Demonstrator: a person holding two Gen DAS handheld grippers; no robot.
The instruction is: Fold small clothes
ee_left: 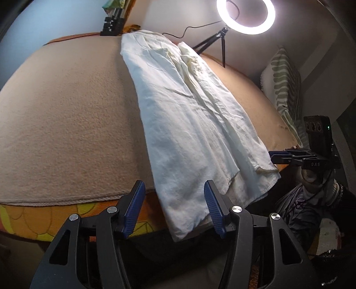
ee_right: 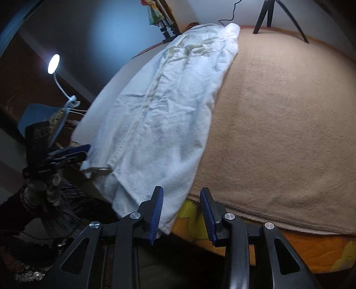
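Cream garment (ee_left: 195, 124): just one, a pale cotton piece folded lengthwise into a long strip, running from the far edge of the bed to the near edge, where its hem end hangs over a bit.
Tools: two, one per hand, both with blue ribbed pads on black arms.
Left tool (ee_left: 173, 209): jaws apart and released, the garment's near left corner sits between the pads but they aren't pressing on it.
Right tool (ee_right: 181, 214): also spread, nothing clenched; its left pad sits over the garment's near right corner, and the gap shows the bed's edge.
Blanket (ee_left: 66, 111): one, tan and fuzzy, covering the bed top, garment lies straight on it.
Sheet (ee_left: 33, 222): orange with yellow shapes, peeking out under the blanket's near edge.
Lights: two. One ring light (ee_left: 245, 15) on a black tripod at the far side with a cable trailing off, plus one small gooseneck lamp (ee_right: 53, 64) glowing off the bed's left side.
Pillow (ee_left: 282, 84): one, striped green and white, propped at the right by the wall.
Room: dim, plain walls, dark clutter below the near edge.
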